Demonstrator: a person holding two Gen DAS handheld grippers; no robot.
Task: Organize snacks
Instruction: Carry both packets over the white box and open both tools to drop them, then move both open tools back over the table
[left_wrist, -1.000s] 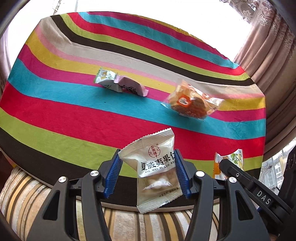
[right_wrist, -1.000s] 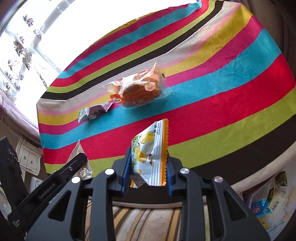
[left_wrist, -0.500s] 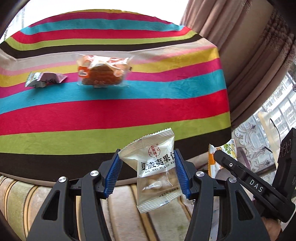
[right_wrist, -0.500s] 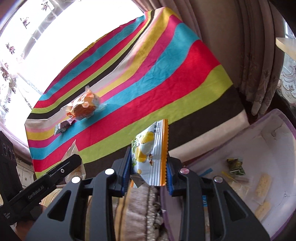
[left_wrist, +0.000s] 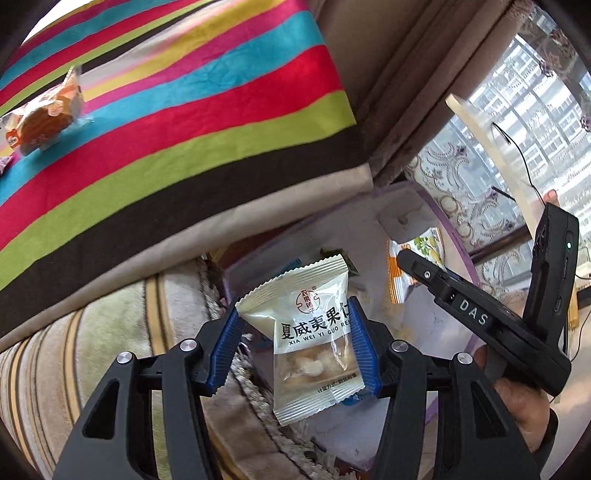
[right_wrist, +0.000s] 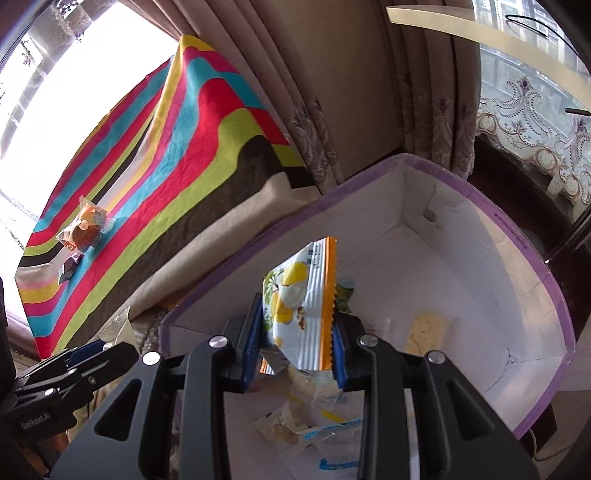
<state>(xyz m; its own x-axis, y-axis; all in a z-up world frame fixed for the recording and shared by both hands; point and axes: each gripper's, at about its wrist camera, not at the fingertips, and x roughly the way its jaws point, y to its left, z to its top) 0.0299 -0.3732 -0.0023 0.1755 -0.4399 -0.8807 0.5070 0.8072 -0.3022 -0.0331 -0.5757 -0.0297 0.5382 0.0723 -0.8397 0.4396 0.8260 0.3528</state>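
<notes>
My left gripper (left_wrist: 293, 343) is shut on a white nut packet (left_wrist: 312, 339) with Chinese lettering, held over the near edge of a purple-rimmed white box (left_wrist: 448, 218). My right gripper (right_wrist: 295, 338) is shut on a white, yellow and orange snack packet (right_wrist: 299, 302), hanging above the inside of the same box (right_wrist: 517, 236). Several small snacks (right_wrist: 424, 330) lie on the box floor. An orange pastry in clear wrap (left_wrist: 46, 116) (right_wrist: 85, 229) and a small wrapped candy (right_wrist: 70, 269) remain on the striped cloth.
The striped tablecloth (left_wrist: 184, 110) covers the table to the left of the box. A striped plush cushion (left_wrist: 74, 354) lies below the table edge. Beige curtains (right_wrist: 369, 92) and a lace-covered window (left_wrist: 517, 129) stand behind the box. The right gripper's body (left_wrist: 480, 317) shows beside the left one.
Both grippers swung right, off the striped table and over the purple-rimmed box, each still holding its packet. The table snacks slid to the left of both views.
</notes>
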